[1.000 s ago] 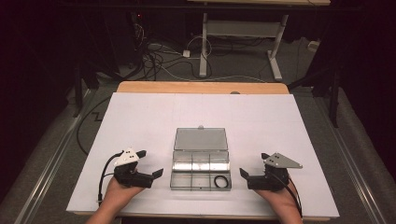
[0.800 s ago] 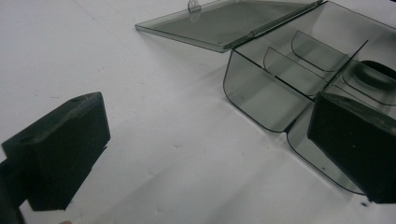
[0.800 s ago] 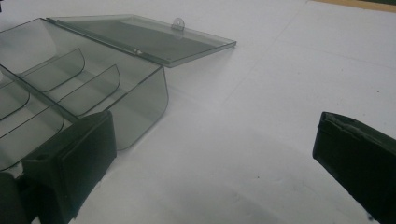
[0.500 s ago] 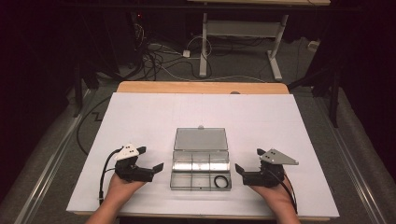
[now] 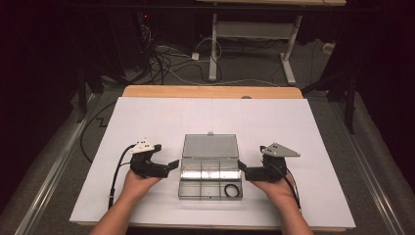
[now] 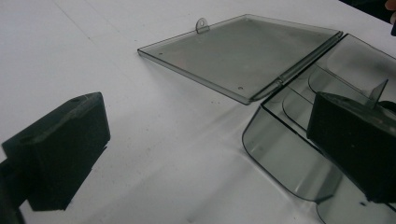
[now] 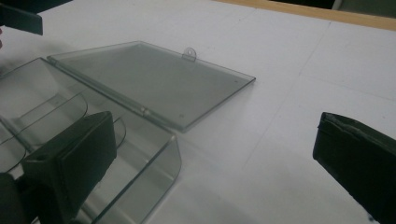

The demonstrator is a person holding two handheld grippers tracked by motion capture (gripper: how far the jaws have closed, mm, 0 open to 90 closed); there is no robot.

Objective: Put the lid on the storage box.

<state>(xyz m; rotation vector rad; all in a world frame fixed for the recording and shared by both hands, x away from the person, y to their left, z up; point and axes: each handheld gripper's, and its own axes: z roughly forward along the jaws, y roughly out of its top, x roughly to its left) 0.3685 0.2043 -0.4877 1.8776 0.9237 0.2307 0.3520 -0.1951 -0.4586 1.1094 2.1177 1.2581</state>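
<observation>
The clear smoky plastic compartment box (image 5: 210,177) sits at 6 o'clock on the white table (image 5: 147,117), lid flat open, flanked at 9 and 3 o'clock by the left gripper (image 5: 172,165) and right gripper (image 5: 241,168), both released, seemingly about to grip its 2 ends.

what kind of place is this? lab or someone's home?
Likely a lab or recording room: a white-covered table holding a clear box, loose cables on the floor behind it, a bare desk frame and dark surroundings. Nothing looks domestic.
</observation>
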